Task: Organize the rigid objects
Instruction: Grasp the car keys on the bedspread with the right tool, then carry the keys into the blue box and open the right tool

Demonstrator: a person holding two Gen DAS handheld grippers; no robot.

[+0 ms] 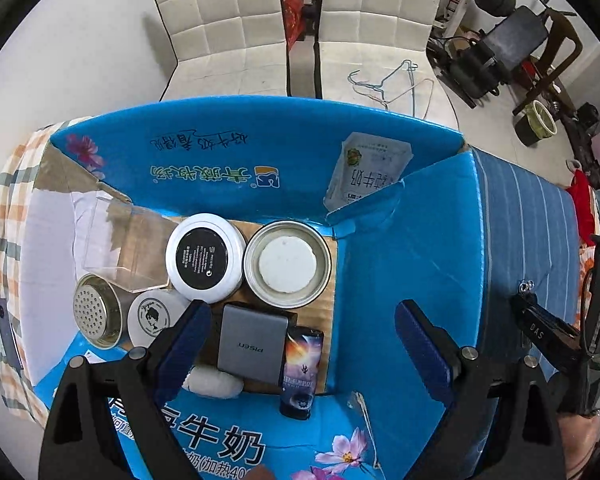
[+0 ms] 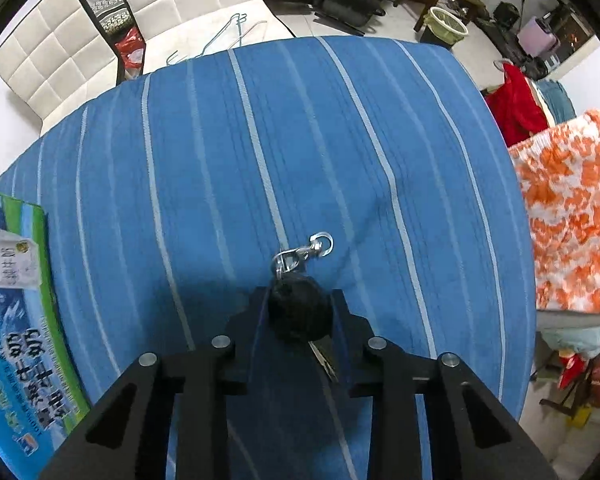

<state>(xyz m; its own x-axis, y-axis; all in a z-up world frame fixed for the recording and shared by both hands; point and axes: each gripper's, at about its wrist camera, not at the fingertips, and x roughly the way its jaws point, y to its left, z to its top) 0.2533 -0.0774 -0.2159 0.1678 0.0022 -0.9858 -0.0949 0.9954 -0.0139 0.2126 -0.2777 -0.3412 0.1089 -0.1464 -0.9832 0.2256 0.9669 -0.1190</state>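
Observation:
My left gripper [image 1: 302,334] is open and empty, hovering over an open blue milk carton box [image 1: 284,148]. In the box lie a white round tin with a black label [image 1: 205,257], a metal tin with a white puck [image 1: 287,263], a grey PISEN power bank [image 1: 253,344], a dark printed tube [image 1: 303,368], a metal strainer cup [image 1: 96,312], a white round tin with a face print [image 1: 153,316] and a clear plastic box [image 1: 120,244]. My right gripper [image 2: 300,312] is shut on a black key fob with a metal clasp [image 2: 300,312] above the blue striped cloth [image 2: 260,152]. The right gripper also shows in the left wrist view [image 1: 540,328].
The box's blue flaps [image 1: 412,240] stand open on the right and front. Its side [image 2: 16,320] shows at the left of the right wrist view. White padded chairs [image 1: 228,28] stand behind the table with wire hangers [image 1: 392,84]. An orange patterned cloth [image 2: 576,216] lies at right.

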